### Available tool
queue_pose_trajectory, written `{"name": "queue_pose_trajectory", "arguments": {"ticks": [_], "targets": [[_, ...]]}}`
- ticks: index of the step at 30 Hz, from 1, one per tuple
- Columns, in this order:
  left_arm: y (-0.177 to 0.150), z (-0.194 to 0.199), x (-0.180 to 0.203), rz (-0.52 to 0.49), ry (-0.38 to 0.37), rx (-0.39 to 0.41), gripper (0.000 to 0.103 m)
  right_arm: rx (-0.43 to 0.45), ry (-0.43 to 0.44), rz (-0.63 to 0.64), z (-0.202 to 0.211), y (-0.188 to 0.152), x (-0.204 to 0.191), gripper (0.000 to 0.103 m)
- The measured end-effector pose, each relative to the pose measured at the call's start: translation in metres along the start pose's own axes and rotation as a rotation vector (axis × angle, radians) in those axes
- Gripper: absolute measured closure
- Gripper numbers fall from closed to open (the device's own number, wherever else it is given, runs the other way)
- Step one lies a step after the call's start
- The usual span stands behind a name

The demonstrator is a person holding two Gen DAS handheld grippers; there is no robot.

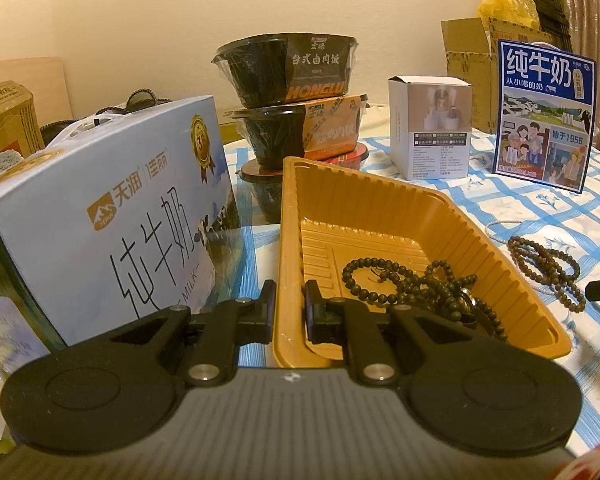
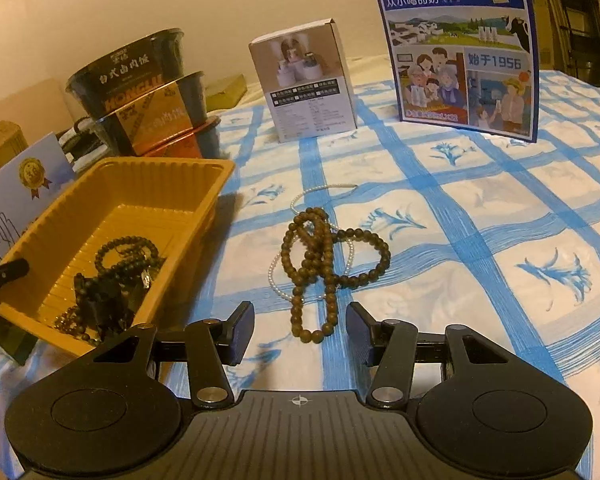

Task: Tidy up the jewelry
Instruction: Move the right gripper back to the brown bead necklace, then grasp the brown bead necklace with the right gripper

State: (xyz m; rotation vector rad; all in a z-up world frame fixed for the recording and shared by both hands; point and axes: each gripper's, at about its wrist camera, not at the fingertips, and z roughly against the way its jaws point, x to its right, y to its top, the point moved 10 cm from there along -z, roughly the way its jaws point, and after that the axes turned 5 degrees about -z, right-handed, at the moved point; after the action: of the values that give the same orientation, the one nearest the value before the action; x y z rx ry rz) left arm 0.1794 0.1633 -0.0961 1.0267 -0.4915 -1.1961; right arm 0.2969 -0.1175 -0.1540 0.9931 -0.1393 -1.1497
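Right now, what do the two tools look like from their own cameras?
Both alike: the left tool and right tool are matte black, with two round discs, silver pivot screws, a ribbed grey base bearing a small crosshair mark, and dark blue-black pads. No cables or sleeves show.

Warm, yellowish indoor light fills both views, moderately dim, tinting the wall (image 1: 140, 20) cream. Beyond the right jaws, the orange tray (image 2: 148, 184) throws a soft shadow onto the checked tablecloth (image 2: 480, 216) beside it, so light arrives from the tray's far side. Fisheye distortion bends the blue milk carton (image 2: 460, 40) ahead of the jaws, with dark vignetting at the corners. Fine print is soft and grainy; no strong glare.
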Motion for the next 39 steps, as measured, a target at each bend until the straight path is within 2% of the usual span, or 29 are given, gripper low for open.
{"name": "queue_pose_trajectory", "arguments": {"ticks": [9,10,12,21,39], "targets": [[-0.001,0.0,0.0,-0.001,0.0,-0.001,0.09,-0.002,-0.03,0.046,-0.003,-0.001,0.001,0.052],[-0.001,0.0,0.0,-0.001,0.0,-0.001,0.09,-0.003,-0.036,0.061,-0.004,-0.001,0.0,0.053],[-0.001,0.0,-0.001,-0.002,0.0,-0.001,0.09,-0.004,-0.051,0.089,-0.006,-0.001,0.0,0.061],[-0.001,-0.001,-0.001,-0.002,0.0,-0.002,0.09,-0.018,-0.081,0.134,-0.013,-0.003,0.003,0.07],[-0.003,-0.002,-0.001,-0.006,0.002,-0.005,0.09,-0.025,-0.113,0.165,-0.023,0.002,0.01,0.073]]}}
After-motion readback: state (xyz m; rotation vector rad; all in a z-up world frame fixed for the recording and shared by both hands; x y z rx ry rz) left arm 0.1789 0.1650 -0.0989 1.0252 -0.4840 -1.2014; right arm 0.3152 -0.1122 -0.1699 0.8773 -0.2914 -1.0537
